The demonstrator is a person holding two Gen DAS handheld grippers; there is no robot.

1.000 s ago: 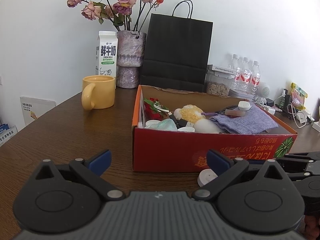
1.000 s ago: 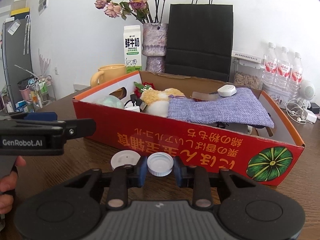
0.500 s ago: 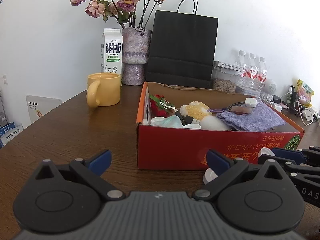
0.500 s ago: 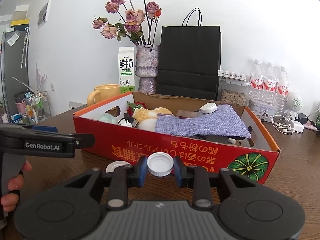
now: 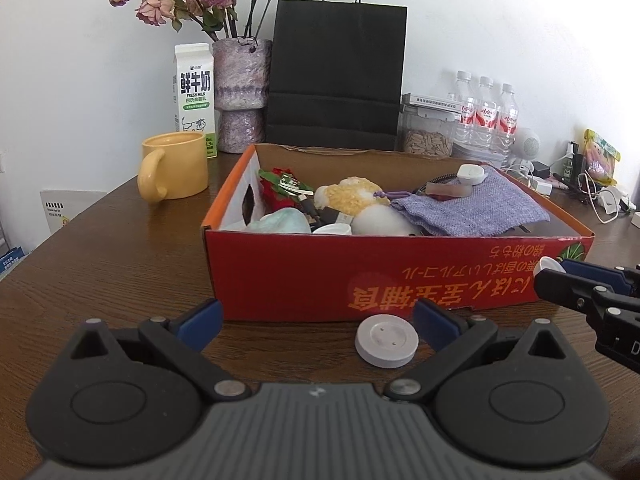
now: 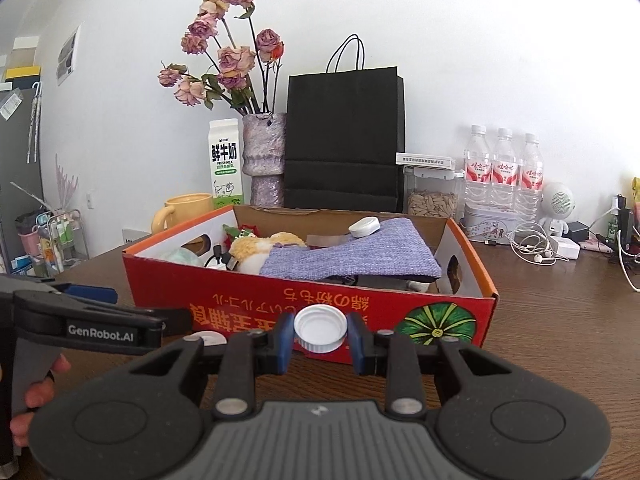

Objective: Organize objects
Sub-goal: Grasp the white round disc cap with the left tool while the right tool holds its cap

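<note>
Both jaws of the right gripper (image 6: 320,338) pressed on a white bottle cap (image 6: 320,329) and held it up off the table, just in front of the red box (image 6: 304,300). Jaws of the left gripper (image 5: 318,322) stood wide open with nothing gripped. A flat grey-white lid (image 5: 387,341) lay on the brown table (image 5: 120,248) between them, close to the right-hand finger and near the front wall of the box.

Inside the box lay a purple cloth pouch (image 5: 472,210), a yellow fluffy toy (image 5: 350,196), a small white round case (image 5: 471,174) and some red and green things.

Behind the box stood a yellow mug (image 5: 174,168), a milk carton (image 5: 195,96), a vase of dried roses (image 5: 241,94), a black paper bag (image 5: 336,76) and three water bottles (image 5: 486,110).
</note>
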